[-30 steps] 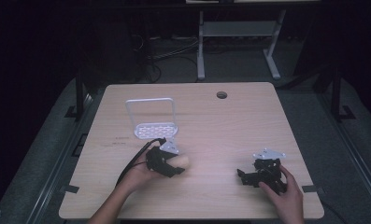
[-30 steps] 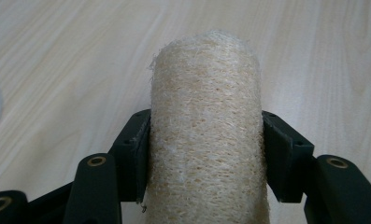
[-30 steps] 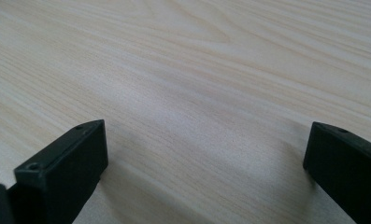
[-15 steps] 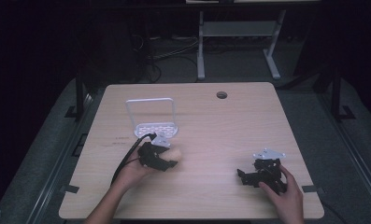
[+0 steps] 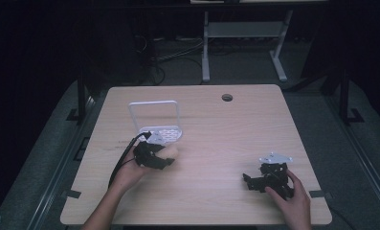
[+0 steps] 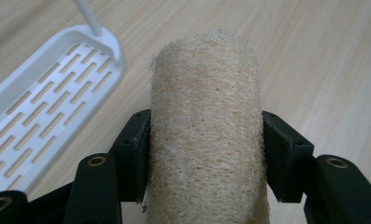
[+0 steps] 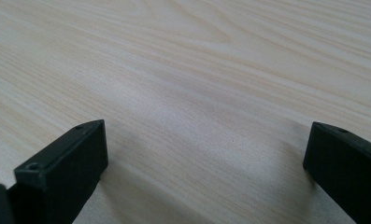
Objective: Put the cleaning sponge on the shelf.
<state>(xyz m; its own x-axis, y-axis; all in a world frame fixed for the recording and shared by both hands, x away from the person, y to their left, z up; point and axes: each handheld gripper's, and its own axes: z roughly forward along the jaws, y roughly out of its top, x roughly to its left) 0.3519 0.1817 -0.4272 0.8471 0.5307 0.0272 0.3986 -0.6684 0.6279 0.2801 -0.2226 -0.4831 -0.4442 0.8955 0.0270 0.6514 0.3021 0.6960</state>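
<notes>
Our left tool (image 6: 204,154) pinches a loofah sponge (image 6: 205,135) just beside the white rack (image 6: 47,100); our right tool (image 7: 206,172) rests spread on the tabletop (image 5: 216,129). The soft sponge could slip or snag the rack's rim.

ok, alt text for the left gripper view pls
A left hand-held gripper clamps its two black jaws on a tan, fibrous loofah roll that runs up the middle of the frame. Behind it to the left, a white slotted tray lies on the light wooden table.
</notes>
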